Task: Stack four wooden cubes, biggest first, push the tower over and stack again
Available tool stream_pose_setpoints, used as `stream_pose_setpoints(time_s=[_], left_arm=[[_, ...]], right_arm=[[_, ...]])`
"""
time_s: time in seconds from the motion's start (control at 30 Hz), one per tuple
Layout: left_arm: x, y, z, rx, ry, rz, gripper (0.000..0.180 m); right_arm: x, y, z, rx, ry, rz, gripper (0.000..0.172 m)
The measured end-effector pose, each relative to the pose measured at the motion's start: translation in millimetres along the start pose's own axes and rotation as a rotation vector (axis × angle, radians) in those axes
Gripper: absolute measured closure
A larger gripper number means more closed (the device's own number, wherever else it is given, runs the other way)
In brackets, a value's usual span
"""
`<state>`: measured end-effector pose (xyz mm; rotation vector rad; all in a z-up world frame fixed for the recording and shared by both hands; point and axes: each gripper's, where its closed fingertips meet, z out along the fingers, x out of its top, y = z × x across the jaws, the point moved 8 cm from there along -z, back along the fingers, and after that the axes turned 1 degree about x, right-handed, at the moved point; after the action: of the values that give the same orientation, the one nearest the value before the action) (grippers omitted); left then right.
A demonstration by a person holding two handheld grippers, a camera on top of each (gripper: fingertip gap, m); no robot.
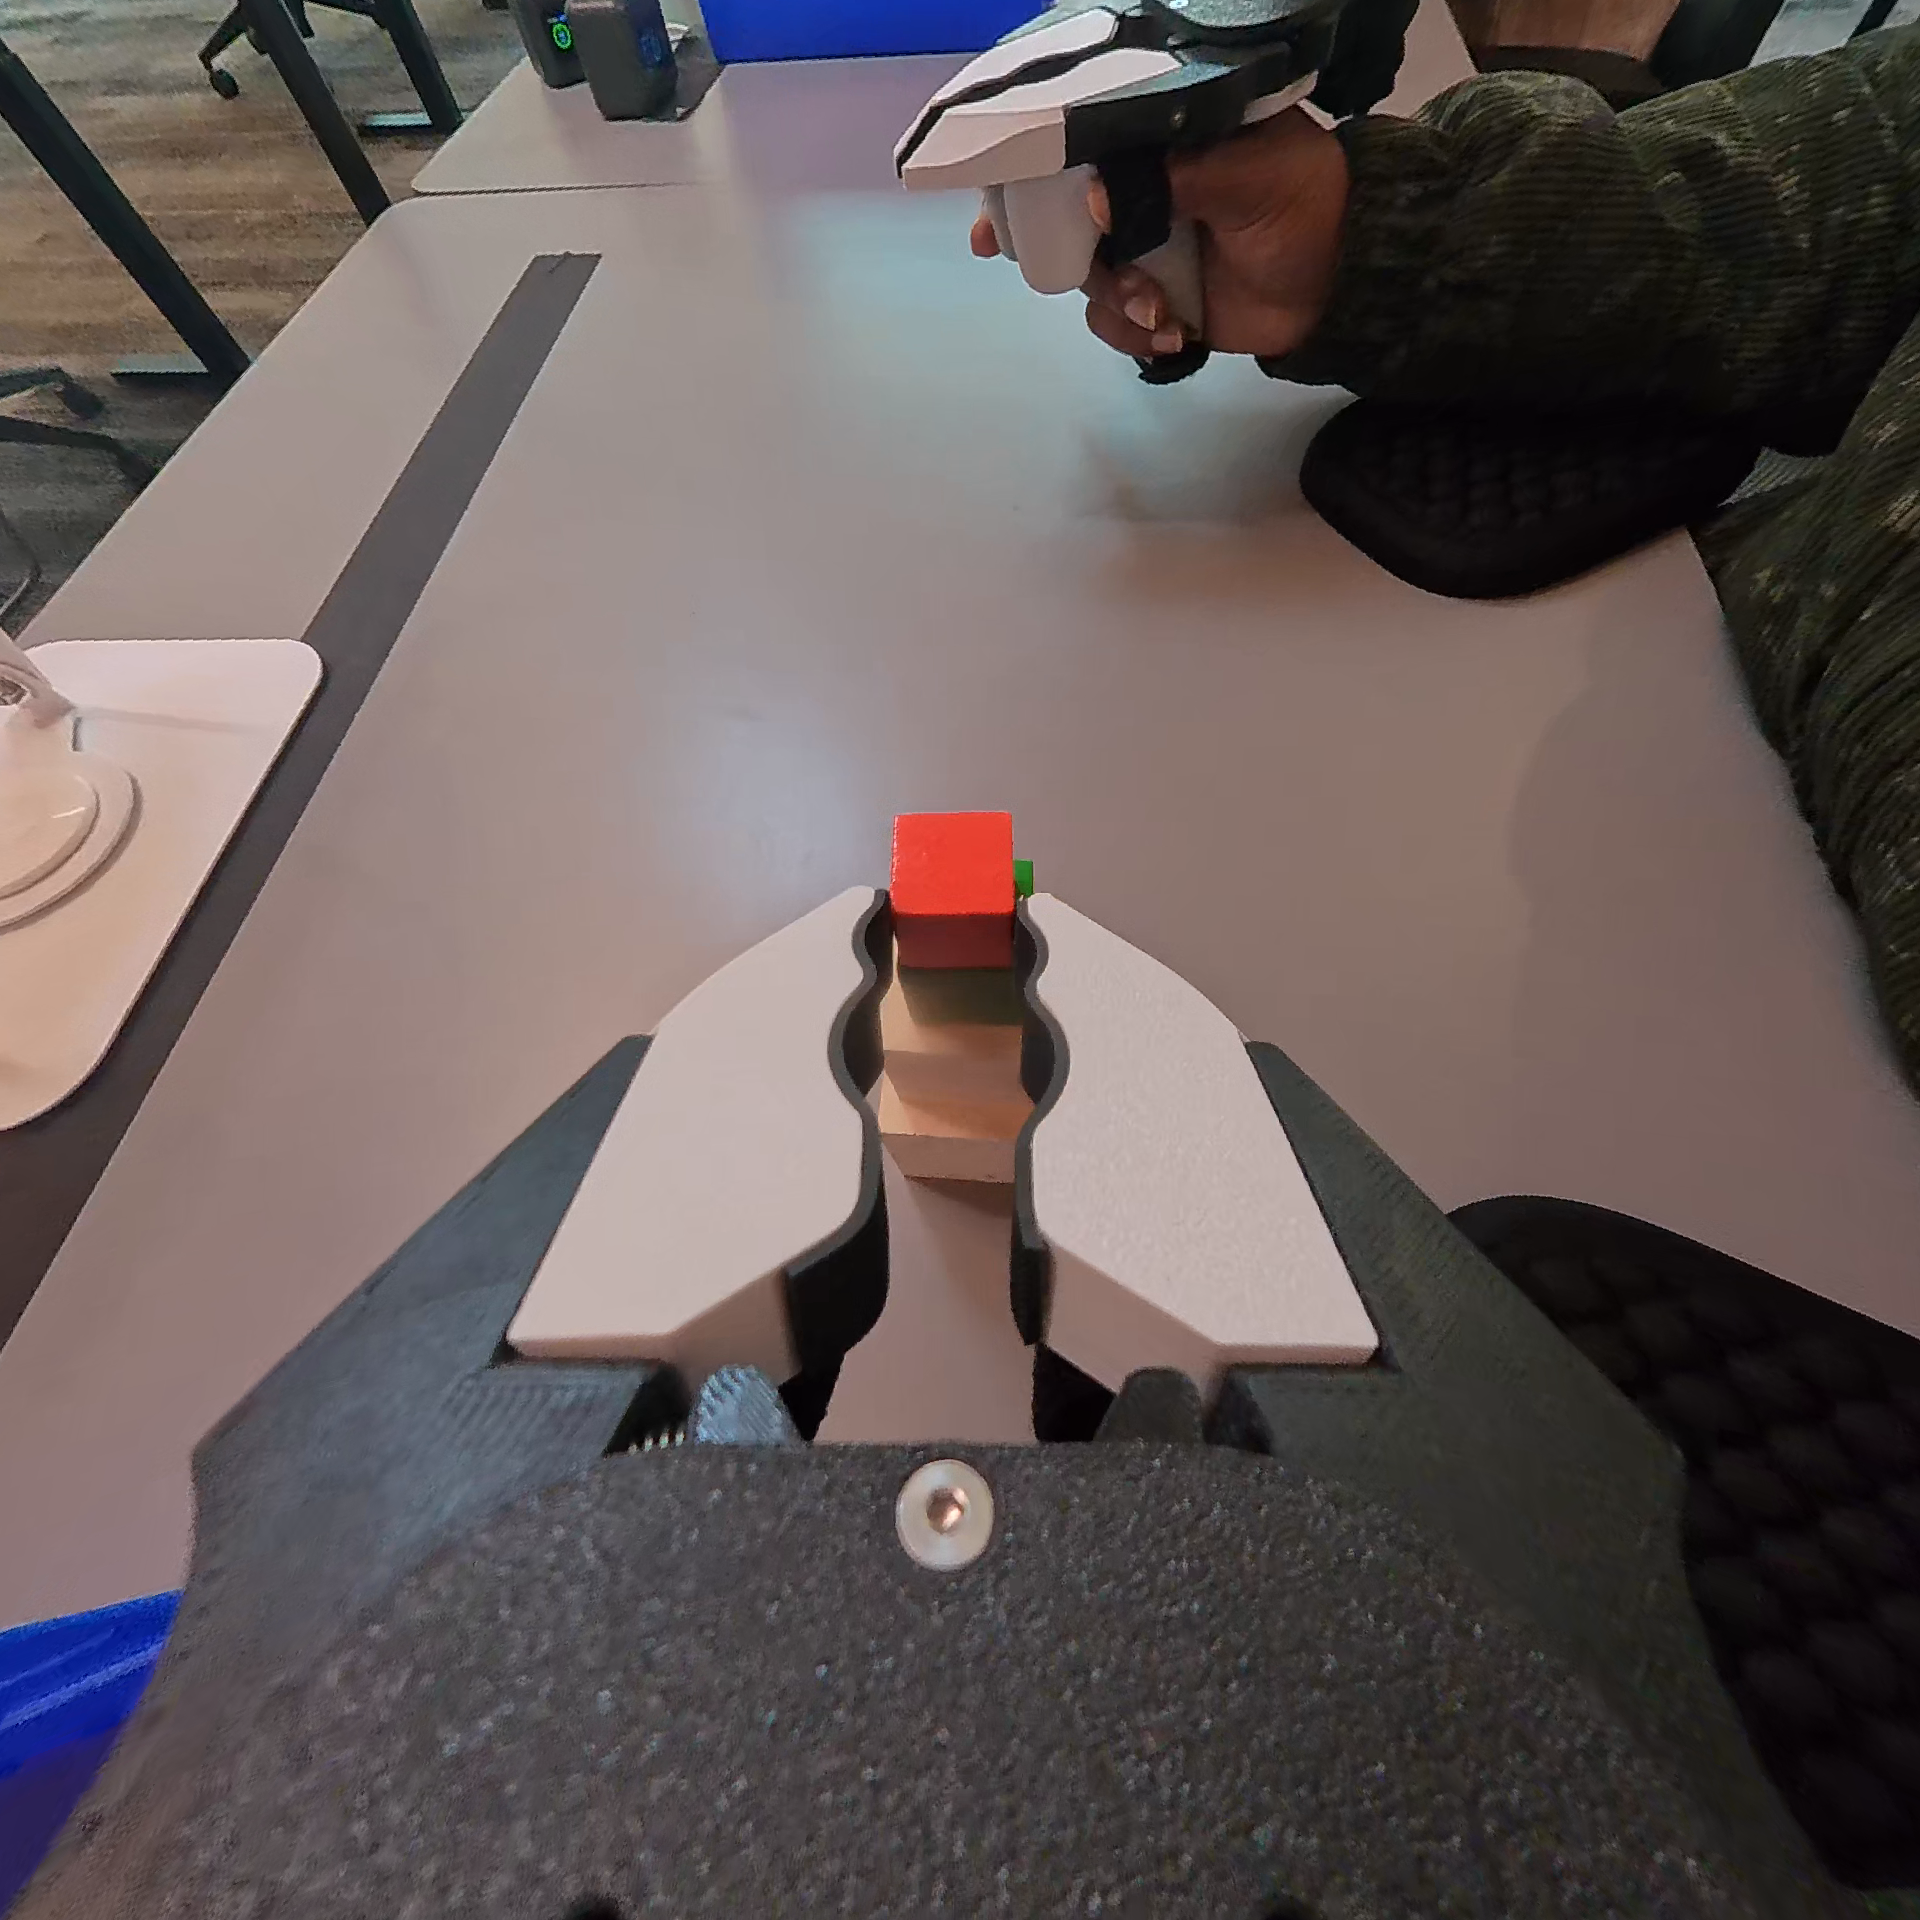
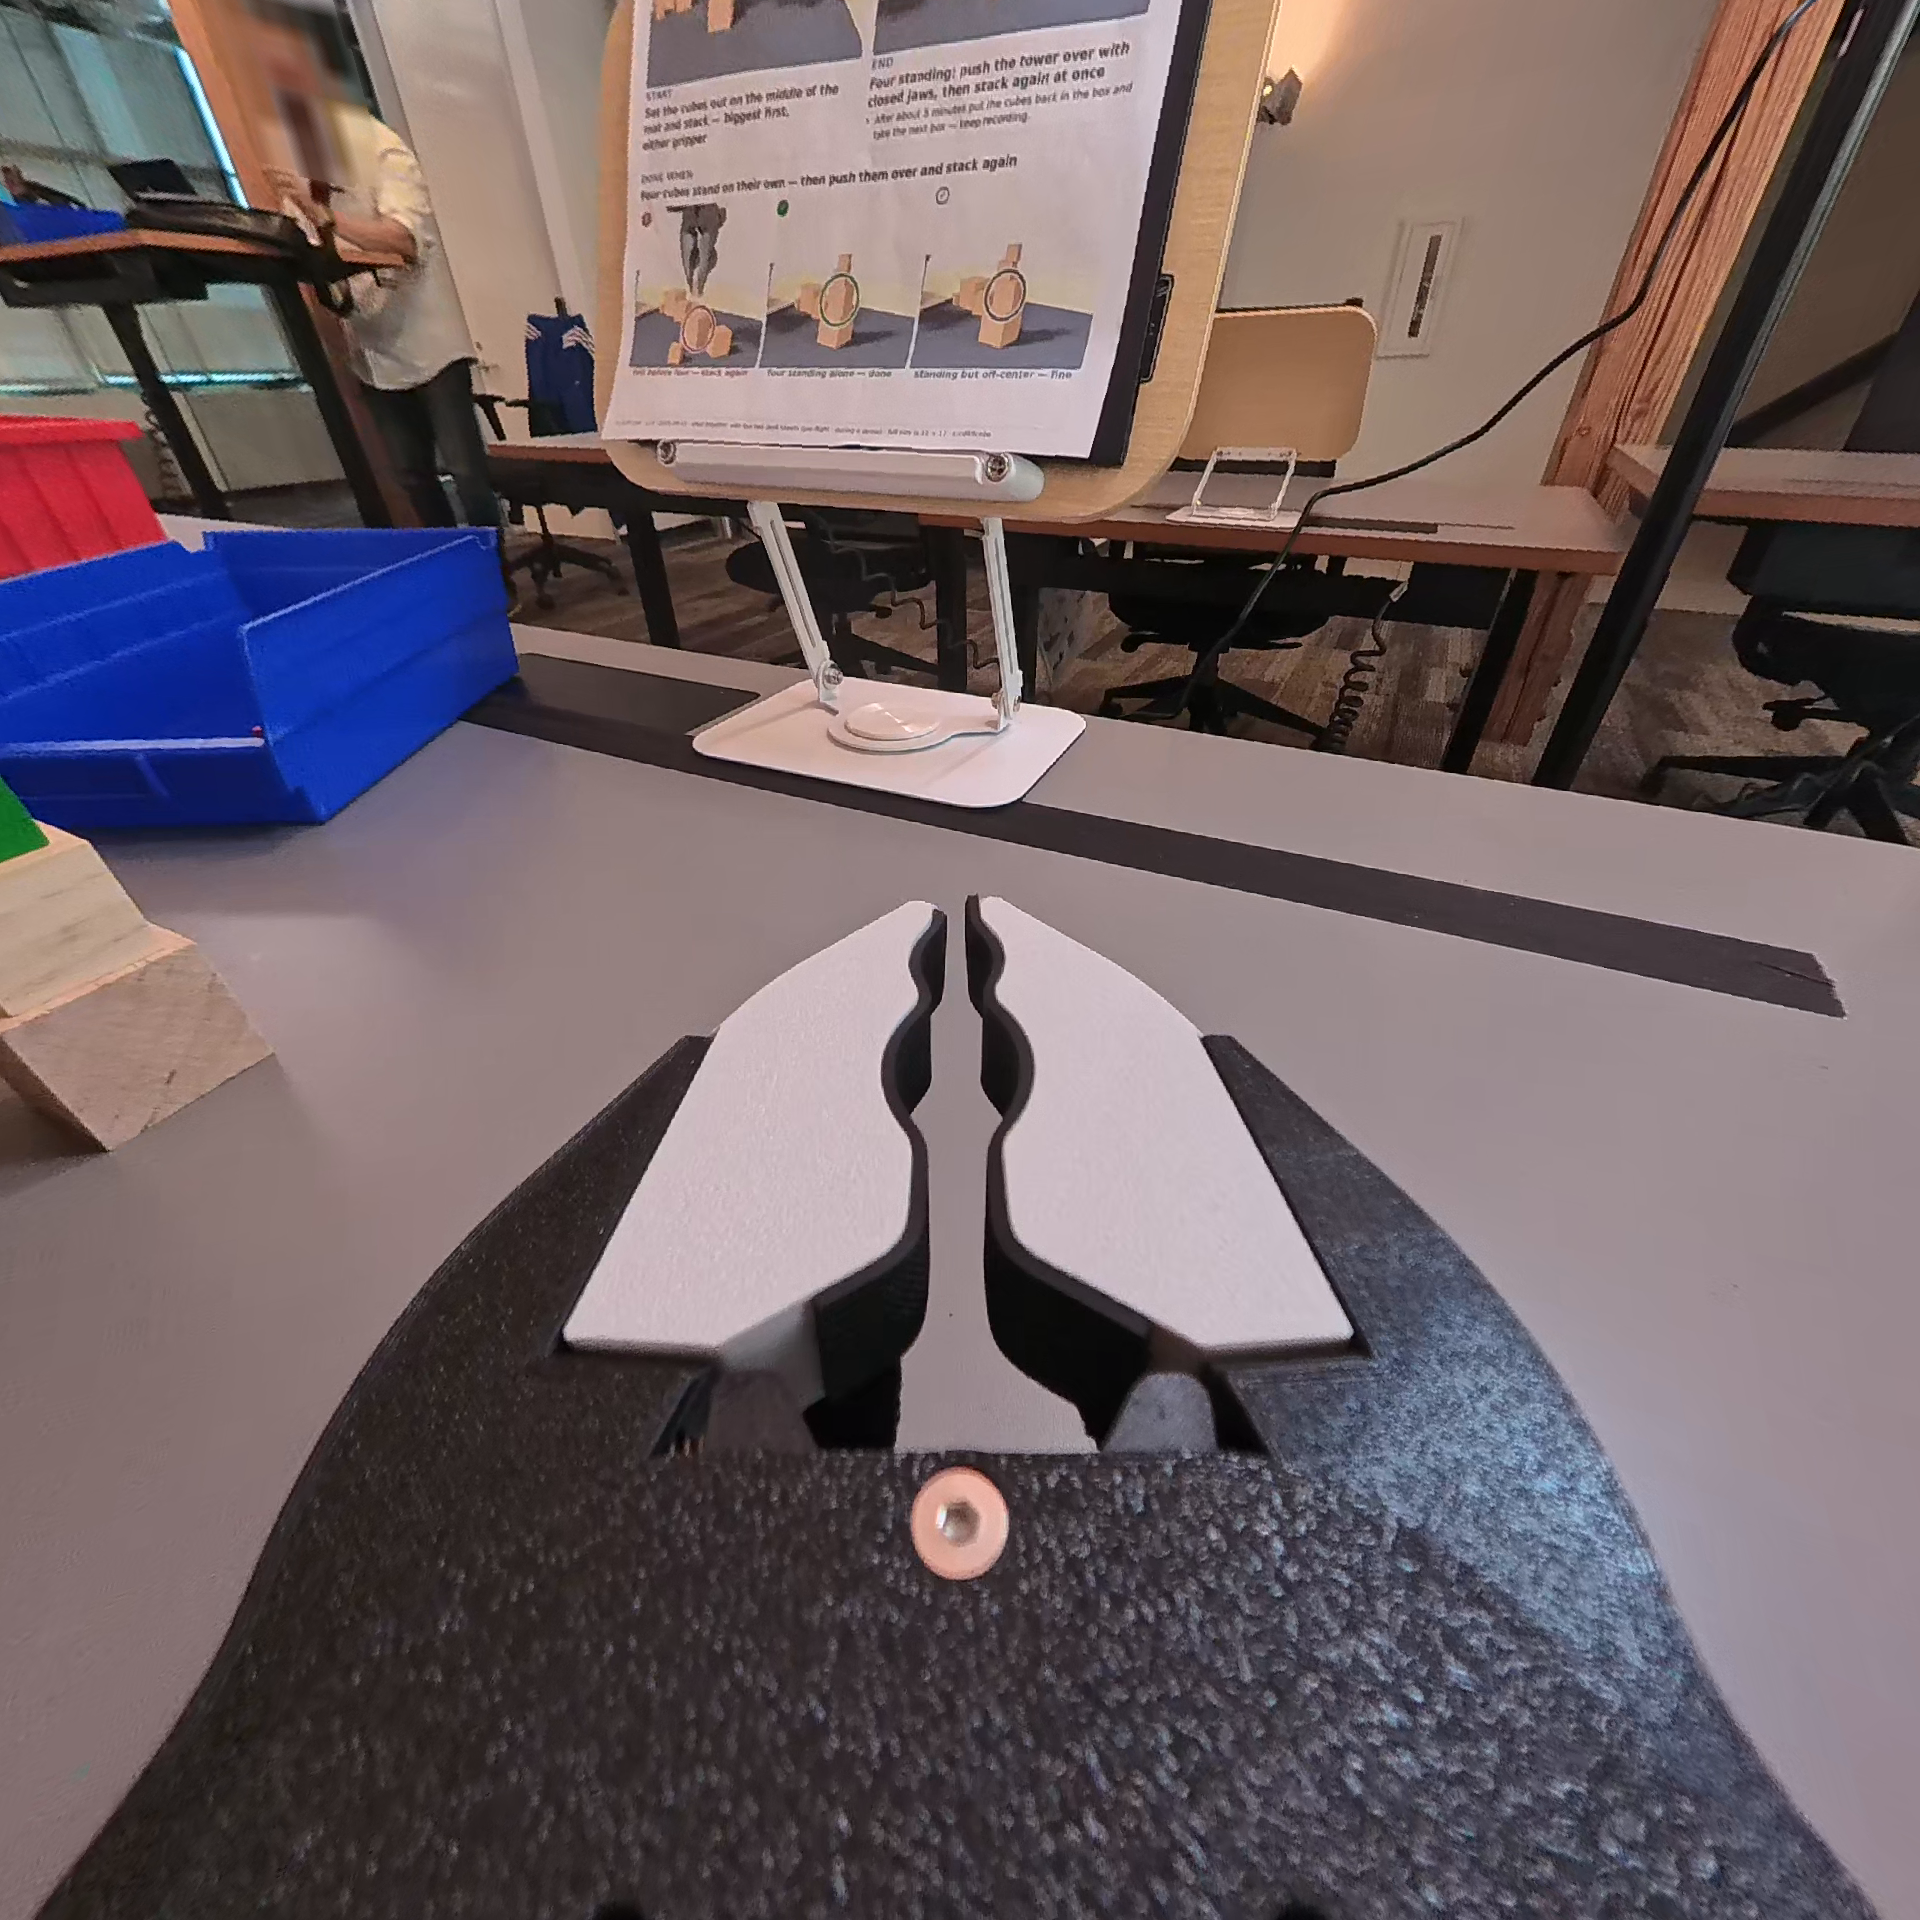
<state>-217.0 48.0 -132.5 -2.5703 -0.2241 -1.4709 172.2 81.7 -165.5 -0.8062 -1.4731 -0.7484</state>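
Note:
My left gripper (image 1: 954, 914) is shut on a small red cube (image 1: 951, 883), with both pads against its sides. The red cube sits on top of a stack: a green cube (image 1: 1023, 876) under it, then two plain wooden cubes (image 1: 951, 1122) on the grey table (image 1: 727, 520). The stack's lower part also shows at the left edge of the right wrist view (image 2: 104, 1039). My right gripper (image 2: 956, 909) is shut with nothing between its pads, low over bare table to the right of the stack. It also shows in the left wrist view (image 1: 997, 156), held in a hand.
A blue bin (image 2: 260, 665) and a red bin (image 2: 62, 488) stand at the far left. A white stand (image 2: 894, 738) holding a printed sheet sits behind a black strip (image 2: 1351, 883). A black padded rest (image 1: 1507, 499) lies under the sleeve. A person (image 2: 405, 312) stands far back. Across from one pair of fingers to the other is roughly 30 centimetres. The black padded rest (image 1: 1507, 499) is closer to my right gripper, around 25 centimetres from its tips; the left tips are 30 centimetres off.

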Motion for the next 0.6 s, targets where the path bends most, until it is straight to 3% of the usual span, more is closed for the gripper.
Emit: stream_pose_setpoints(time_s=[0.6], left_arm=[[-2.3, -2.3, -1.0, -0.052, 0.048, -0.009, 0.154]], right_arm=[[-2.3, -0.5, 1.3, 0.004, -0.009, -0.003, 0.168]])
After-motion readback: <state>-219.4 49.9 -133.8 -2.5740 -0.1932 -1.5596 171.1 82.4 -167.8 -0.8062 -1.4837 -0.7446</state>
